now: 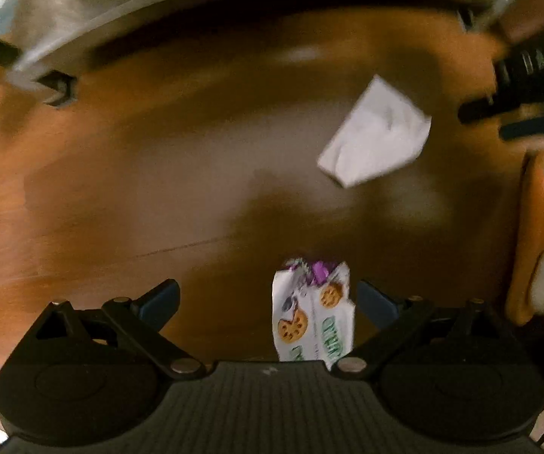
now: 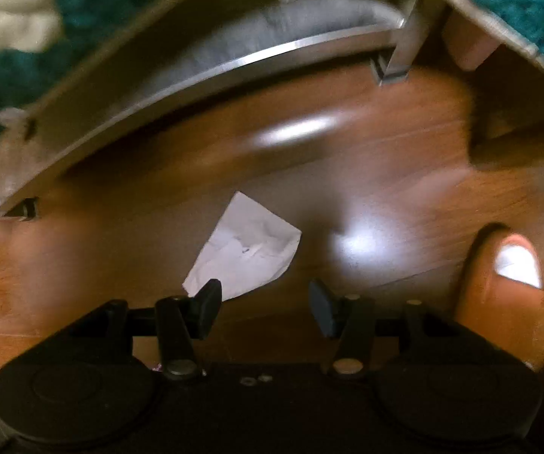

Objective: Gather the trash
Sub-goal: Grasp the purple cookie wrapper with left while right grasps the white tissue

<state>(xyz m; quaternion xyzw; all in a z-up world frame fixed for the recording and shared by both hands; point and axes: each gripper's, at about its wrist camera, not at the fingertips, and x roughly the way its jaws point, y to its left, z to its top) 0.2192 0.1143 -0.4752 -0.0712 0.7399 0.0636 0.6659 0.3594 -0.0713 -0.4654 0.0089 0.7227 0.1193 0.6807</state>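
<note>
A white snack wrapper (image 1: 313, 312) with cookie pictures and purple print lies on the wooden floor (image 1: 158, 189), between the fingers of my left gripper (image 1: 268, 297) and close to the right one. The left gripper is open; neither finger presses it. A crumpled white paper (image 1: 376, 134) lies farther ahead to the right. In the right wrist view the same paper (image 2: 247, 247) lies just ahead and left of my right gripper (image 2: 264, 302), which is open and empty above the floor (image 2: 385, 174).
A metal furniture frame with a grey cushion (image 2: 272, 26) curves across the far side, also in the left view (image 1: 196, 19). An orange rounded object (image 1: 537, 234) sits at the right, also in the right view (image 2: 499, 280). Teal rug (image 2: 83, 7) lies beyond.
</note>
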